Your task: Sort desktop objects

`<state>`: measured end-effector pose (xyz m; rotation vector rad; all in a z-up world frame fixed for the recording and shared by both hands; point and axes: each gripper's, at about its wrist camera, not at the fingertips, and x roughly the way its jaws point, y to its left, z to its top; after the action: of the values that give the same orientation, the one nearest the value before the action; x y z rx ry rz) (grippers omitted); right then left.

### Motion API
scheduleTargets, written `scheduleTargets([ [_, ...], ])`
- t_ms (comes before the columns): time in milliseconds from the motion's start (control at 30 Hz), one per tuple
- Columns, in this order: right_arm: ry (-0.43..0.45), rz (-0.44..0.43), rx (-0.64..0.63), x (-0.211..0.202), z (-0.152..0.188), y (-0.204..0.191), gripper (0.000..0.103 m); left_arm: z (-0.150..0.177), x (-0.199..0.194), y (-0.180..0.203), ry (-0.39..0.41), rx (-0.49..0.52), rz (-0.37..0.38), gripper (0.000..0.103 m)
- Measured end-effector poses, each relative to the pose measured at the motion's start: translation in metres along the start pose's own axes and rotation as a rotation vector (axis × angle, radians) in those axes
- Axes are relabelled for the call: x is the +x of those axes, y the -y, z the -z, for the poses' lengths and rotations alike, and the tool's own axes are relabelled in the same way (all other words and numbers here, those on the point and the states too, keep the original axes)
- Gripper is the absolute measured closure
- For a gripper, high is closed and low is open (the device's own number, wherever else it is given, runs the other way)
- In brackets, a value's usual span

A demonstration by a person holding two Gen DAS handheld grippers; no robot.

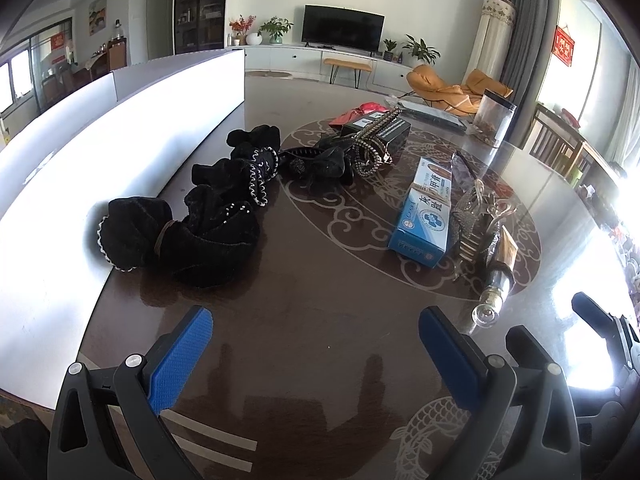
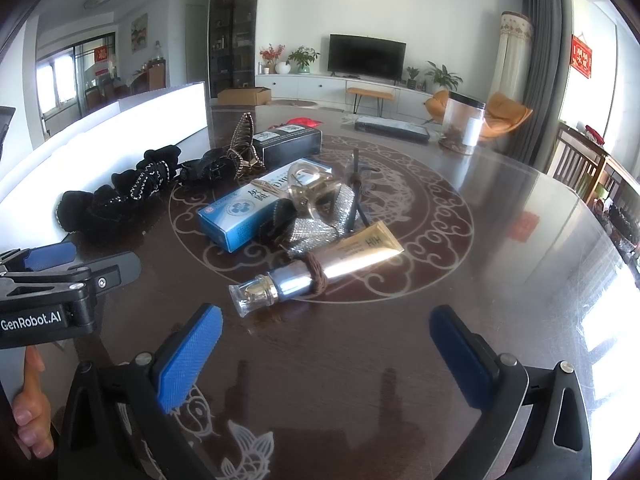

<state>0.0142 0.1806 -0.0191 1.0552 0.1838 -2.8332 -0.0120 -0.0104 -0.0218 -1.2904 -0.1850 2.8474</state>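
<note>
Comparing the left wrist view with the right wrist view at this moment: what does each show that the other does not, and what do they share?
Left wrist only: the black scrunchies seen close, filling the left of the table.
Right wrist only: a cardboard box on the floor, a hand at the edge, and the gold tube in full with a brown hair tie round it.
Both: the blue box, the clear jar, the television, and open jaws.

Black scrunchies (image 1: 192, 224), blue box (image 1: 424, 216), gold tube (image 2: 360, 252).

"GenRobot.AI" stood in white on the left tongs' (image 2: 42, 264) black body. The gold tube (image 2: 362, 250) bore "HIH". The blue box (image 2: 240, 216) carried Chinese characters, too blurred to read.
</note>
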Motion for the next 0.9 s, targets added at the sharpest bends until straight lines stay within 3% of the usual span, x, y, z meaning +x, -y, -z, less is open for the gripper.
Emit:
scheduleTargets([
  [900, -0.022, 0.014, 0.002, 0.0030, -0.0001, 0.0004, 0.000, 0.0022, 0.0070, -0.0023, -0.045, 0.001, -0.015, 0.000],
])
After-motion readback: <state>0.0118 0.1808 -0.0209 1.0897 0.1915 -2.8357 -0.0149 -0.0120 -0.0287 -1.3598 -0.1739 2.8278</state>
